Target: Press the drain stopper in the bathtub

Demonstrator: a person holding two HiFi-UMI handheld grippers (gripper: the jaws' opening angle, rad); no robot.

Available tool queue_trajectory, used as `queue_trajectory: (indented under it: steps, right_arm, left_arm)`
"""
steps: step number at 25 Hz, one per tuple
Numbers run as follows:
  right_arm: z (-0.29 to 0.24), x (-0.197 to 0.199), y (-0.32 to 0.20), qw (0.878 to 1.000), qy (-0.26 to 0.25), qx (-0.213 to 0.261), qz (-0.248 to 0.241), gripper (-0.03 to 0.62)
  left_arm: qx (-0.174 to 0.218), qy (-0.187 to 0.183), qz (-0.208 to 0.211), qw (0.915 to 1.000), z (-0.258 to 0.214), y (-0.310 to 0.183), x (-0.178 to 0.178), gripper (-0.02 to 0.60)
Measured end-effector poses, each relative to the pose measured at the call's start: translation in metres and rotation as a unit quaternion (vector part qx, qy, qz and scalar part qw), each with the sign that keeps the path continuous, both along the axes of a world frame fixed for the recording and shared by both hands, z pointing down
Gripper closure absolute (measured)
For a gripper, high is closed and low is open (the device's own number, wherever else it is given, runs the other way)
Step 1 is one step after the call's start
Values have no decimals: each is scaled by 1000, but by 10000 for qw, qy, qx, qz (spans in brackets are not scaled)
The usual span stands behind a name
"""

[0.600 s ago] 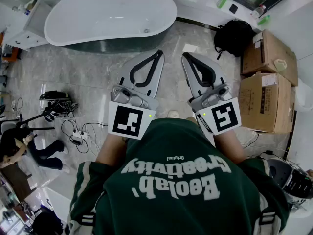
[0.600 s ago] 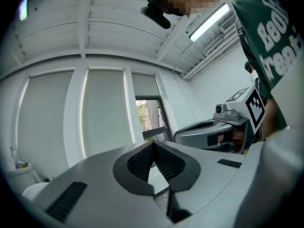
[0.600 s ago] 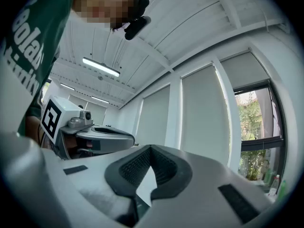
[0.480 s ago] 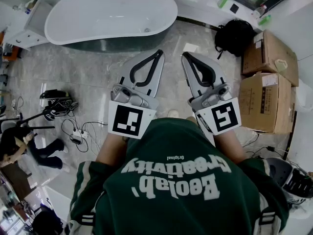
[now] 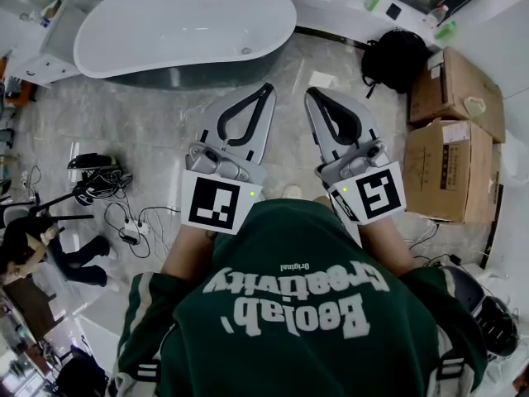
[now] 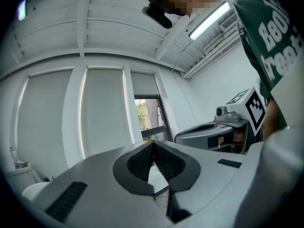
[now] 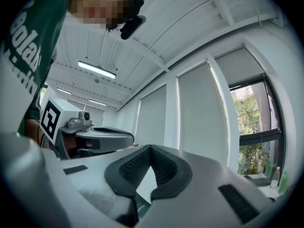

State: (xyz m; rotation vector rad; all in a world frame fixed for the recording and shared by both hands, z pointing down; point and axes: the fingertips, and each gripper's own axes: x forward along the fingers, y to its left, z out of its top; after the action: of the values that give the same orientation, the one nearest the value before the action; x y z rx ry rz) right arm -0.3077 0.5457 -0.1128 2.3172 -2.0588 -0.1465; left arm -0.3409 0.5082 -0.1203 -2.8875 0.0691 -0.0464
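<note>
Barely begun, by the look of it: standing on the marble floor [image 5: 149, 122], well short of the white bathtub [image 5: 165, 23] at the top left of the head view. Left to do: the whole approach, the reach over the rim, and the press itself. Holding the left gripper [image 5: 269, 89] and right gripper [image 5: 309, 95] side by side at chest height, tilted up toward windows and ceiling in the gripper views rather than down at the tub. Clenched tip to tip on both sides, fingers gripping nothing, as both gripper views show plainly. Probably the drain stopper [image 5: 245, 50]: a small dark speck on the tub bottom near its right end, too small to confirm. Well apart from both pairs of fingers, ahead and slightly left of the left gripper.
</note>
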Motion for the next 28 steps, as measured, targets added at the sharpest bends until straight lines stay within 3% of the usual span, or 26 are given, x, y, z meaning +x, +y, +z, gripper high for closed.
queue_trajectory:
  steps: [12, 19, 28]
  right_arm:
    - [-1, 6, 23, 9999, 77, 104, -88, 585]
    - [9, 18, 48, 9999, -51, 97, -131, 585]
    - [19, 16, 73, 9995, -225, 83, -196, 585]
  left_arm:
    - [-64, -14, -175, 9998, -1, 17, 8, 572]
    - [29, -28, -305, 9995, 5, 39, 13, 572]
    - [-130, -85, -566, 9983, 14, 51, 6, 572]
